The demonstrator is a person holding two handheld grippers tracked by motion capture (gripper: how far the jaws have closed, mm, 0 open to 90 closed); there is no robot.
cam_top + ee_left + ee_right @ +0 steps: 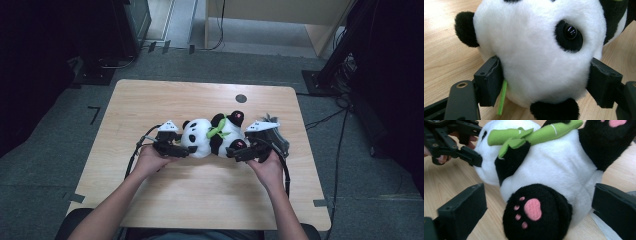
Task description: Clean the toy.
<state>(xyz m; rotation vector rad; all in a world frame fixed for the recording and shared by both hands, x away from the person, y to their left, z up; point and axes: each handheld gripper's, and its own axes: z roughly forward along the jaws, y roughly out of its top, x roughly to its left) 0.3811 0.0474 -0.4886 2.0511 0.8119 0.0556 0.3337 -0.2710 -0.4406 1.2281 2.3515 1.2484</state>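
Toy panda (pixel 212 136) lying on its side at the centre of the high view, on the wooden worktop (pixel 150 105); long axis running left to right across the frame, head at the left, feet at the right, green felt bamboo (pixel 218 128) across the chest. Left gripper (pixel 179 149) at the head end, fingers (pixel 488 81) clamped on either side of the white head in the left gripper view, plush bulging between them. Right gripper (pixel 239 152) at the foot end, fingers (pixel 462 211) spread wide and clear of the fur in the right gripper view, the black foot with its pink pad (pixel 532 209) sitting in the gap between them, slightly left of middle. For a grip on the lower body, probably a short push forward along the toy's length, then a squeeze. Dark folded bag (pixel 274 134) just behind the right gripper, at the right of the panda. Open worktop below the toy and to the upper left; right edge not far beyond the bag, so less room on that side.
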